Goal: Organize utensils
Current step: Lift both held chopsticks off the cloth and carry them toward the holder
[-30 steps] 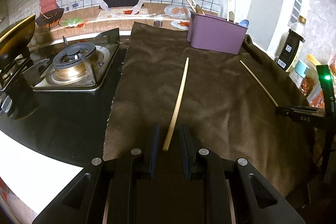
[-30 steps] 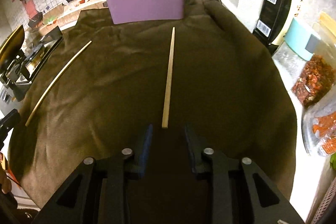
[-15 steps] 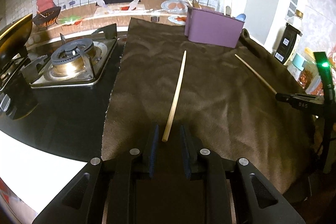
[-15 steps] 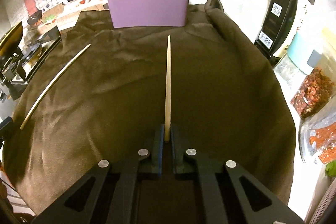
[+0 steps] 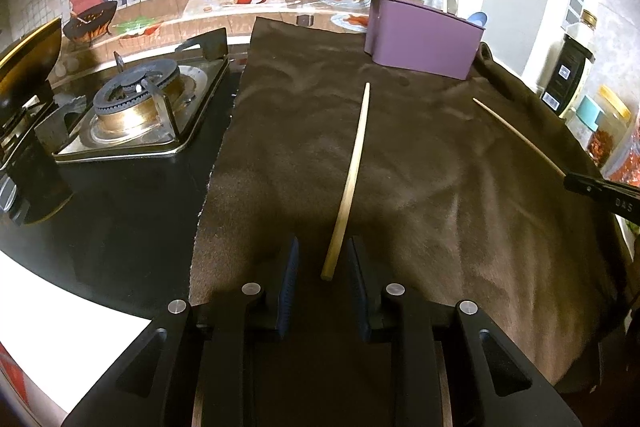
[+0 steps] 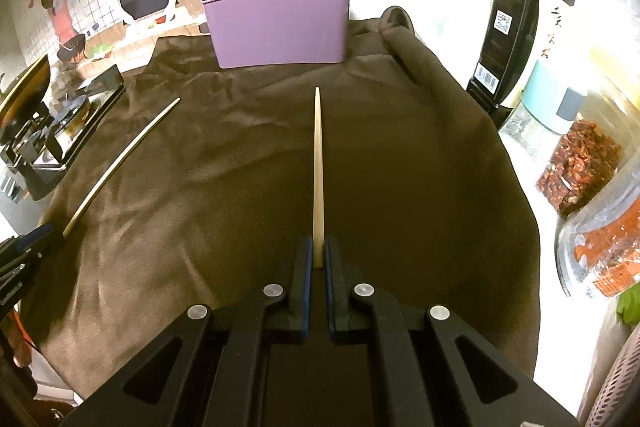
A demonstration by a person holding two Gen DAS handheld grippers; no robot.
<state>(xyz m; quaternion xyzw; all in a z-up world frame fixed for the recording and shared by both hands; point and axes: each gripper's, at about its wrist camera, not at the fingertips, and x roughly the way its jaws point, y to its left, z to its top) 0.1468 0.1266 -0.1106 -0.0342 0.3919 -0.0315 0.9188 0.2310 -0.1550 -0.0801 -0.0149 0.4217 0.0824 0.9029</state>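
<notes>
Two pale wooden chopsticks lie on a brown cloth [image 5: 440, 187]. My left gripper [image 5: 324, 245] is open, and the near end of the left chopstick [image 5: 352, 171] lies between its fingers without touching them. My right gripper [image 6: 317, 247] is shut on the near end of the right chopstick [image 6: 318, 167], which points toward the purple utensil holder [image 6: 280, 27]. The holder [image 5: 424, 43] stands at the cloth's far edge with several utensils in it. The right wrist view also shows the left chopstick [image 6: 120, 163] and the left gripper [image 6: 28, 247]. The left wrist view also shows the right chopstick [image 5: 516, 133].
A gas burner [image 5: 136, 107] sits on the black hob left of the cloth, with a dark pan [image 5: 24, 67] beyond it. Right of the cloth stand a black bottle [image 6: 512, 39] and jars of red food [image 6: 580, 155]. A tiled wall with cartoon stickers is behind.
My right gripper slid onto the end of its chopstick and shut on it. My left gripper's jaws widened a little around the other chopstick's end.
</notes>
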